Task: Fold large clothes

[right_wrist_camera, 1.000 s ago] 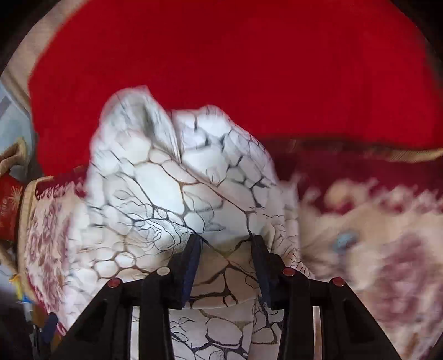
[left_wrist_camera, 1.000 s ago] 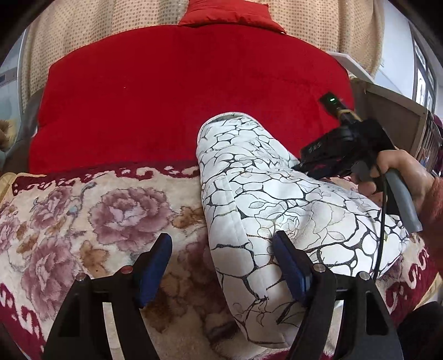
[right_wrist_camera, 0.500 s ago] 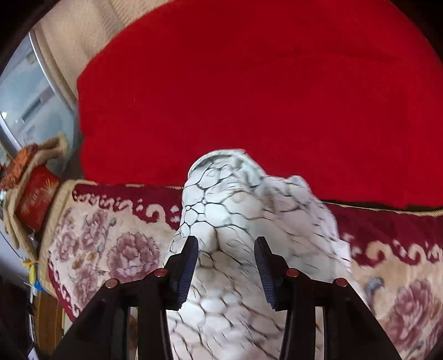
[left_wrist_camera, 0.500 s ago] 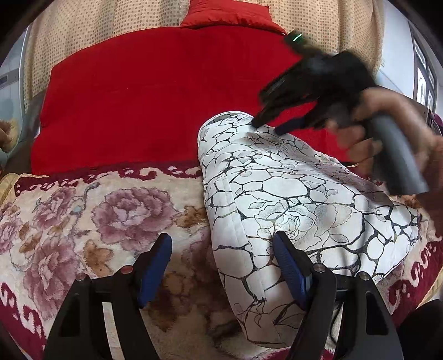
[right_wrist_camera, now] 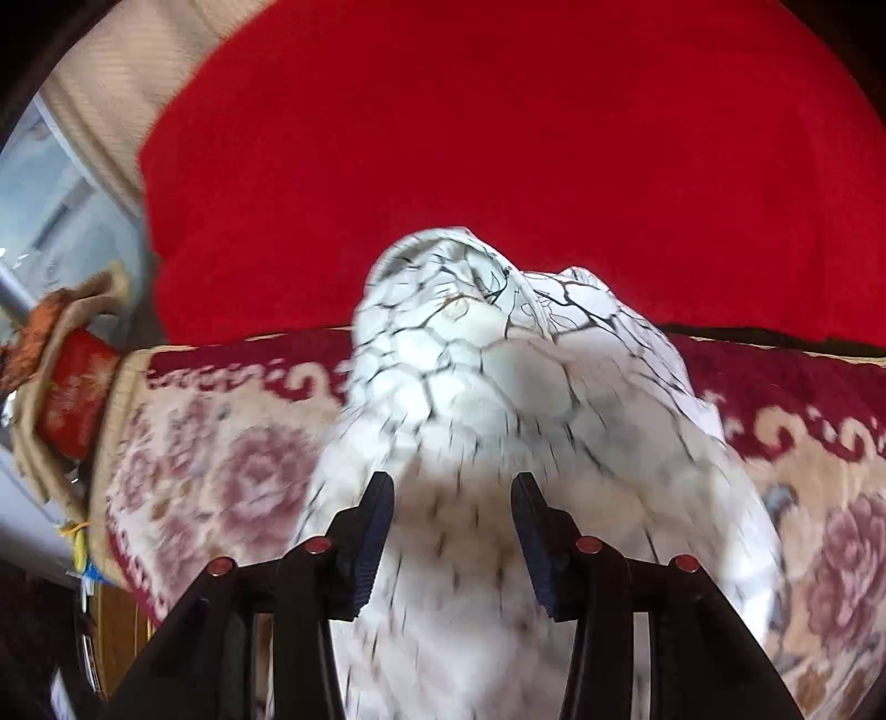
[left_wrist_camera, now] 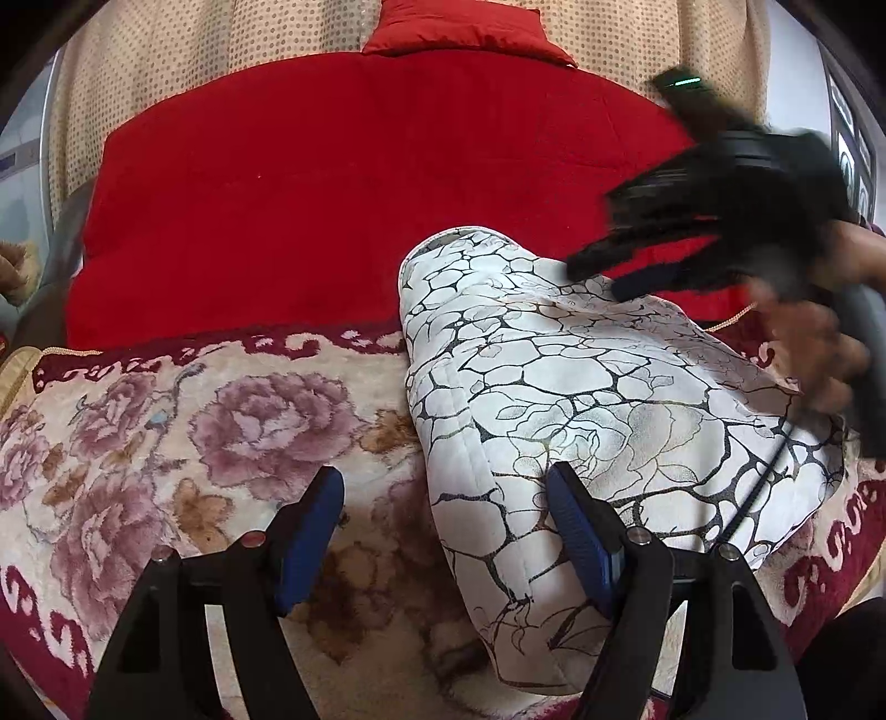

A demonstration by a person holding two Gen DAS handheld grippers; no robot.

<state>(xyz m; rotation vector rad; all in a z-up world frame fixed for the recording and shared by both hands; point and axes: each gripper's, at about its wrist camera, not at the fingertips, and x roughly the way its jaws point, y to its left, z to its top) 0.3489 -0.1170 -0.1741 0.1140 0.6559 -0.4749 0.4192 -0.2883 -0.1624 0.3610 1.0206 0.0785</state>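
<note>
A white padded garment (left_wrist_camera: 581,399) with a black crackle print lies folded into a long bundle on the sofa seat, its far end against the red backrest. My left gripper (left_wrist_camera: 443,482) stands open and low over the garment's near left edge, which lies between its blue pads without being pressed. My right gripper (left_wrist_camera: 598,279), blurred and held by a hand (left_wrist_camera: 819,354), hovers in the air above the garment's far right part. From its own view, the right gripper (right_wrist_camera: 452,487) has its jaws apart and empty, with the garment (right_wrist_camera: 498,399) below it.
A floral plush blanket (left_wrist_camera: 194,432) with a dark red border covers the seat. A red cushion (left_wrist_camera: 360,194) forms the backrest, with a red pillow (left_wrist_camera: 459,27) on top. A red and tan bundle (right_wrist_camera: 72,387) sits at the sofa's left arm.
The right gripper let go of the garment's fold, lifted up and away from it, and its jaws widened. The garment now lies flatter. The left gripper has not moved.
</note>
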